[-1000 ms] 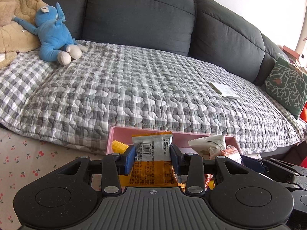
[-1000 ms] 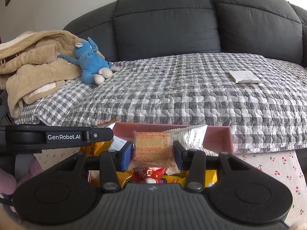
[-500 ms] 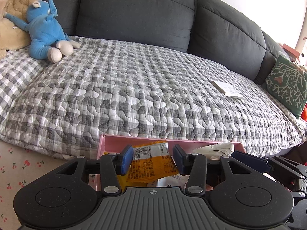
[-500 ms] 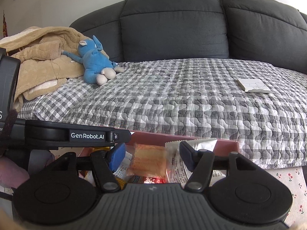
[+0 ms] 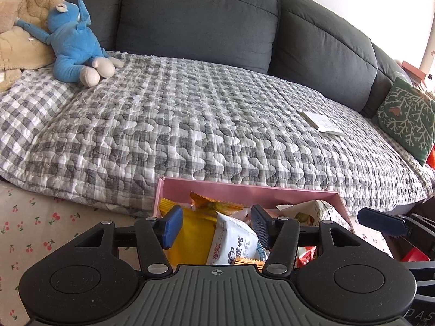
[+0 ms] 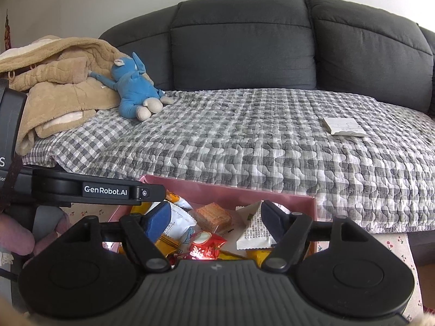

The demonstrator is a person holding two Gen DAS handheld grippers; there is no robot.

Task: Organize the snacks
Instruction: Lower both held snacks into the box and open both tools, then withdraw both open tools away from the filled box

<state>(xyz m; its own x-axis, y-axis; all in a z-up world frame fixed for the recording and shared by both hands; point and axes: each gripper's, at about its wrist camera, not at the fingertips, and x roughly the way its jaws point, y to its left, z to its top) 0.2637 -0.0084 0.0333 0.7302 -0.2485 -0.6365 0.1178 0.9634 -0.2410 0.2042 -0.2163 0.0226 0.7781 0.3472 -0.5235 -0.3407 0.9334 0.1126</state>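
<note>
both claws just let go: left claw (image 5: pixel 214 226) and right claw (image 6: pixel 214 218) opening, empty; orange packet (image 5: pixel 190 237) and wafer pack (image 6: pixel 214 214) now in pink box (image 5: pixel 244 191) at 12 o'clock, drop-off looks done.

1. You are holding the left gripper (image 5: pixel 216 226) over the near left part of the box (image 5: pixel 244 191), with its jaws opening and the packets lying below them, not pressed by the pads.
2. You are holding the right gripper (image 6: pixel 214 218) over the same box, just right of the left one, jaws opening above a wafer packet (image 6: pixel 213 216).
3. The box is sitting in front of the sofa (image 6: pixel 244 54), under the front edge of the quilt (image 5: pixel 190 125).
4. A plush toy (image 5: pixel 73 40) is lying on the quilt at the far left, leaning against a blanket (image 6: pixel 54 87).
5. A notepad (image 5: pixel 322 122) is lying on the quilt to the right, and a cushion (image 5: pixel 407 114) is leaning farther right.
</note>
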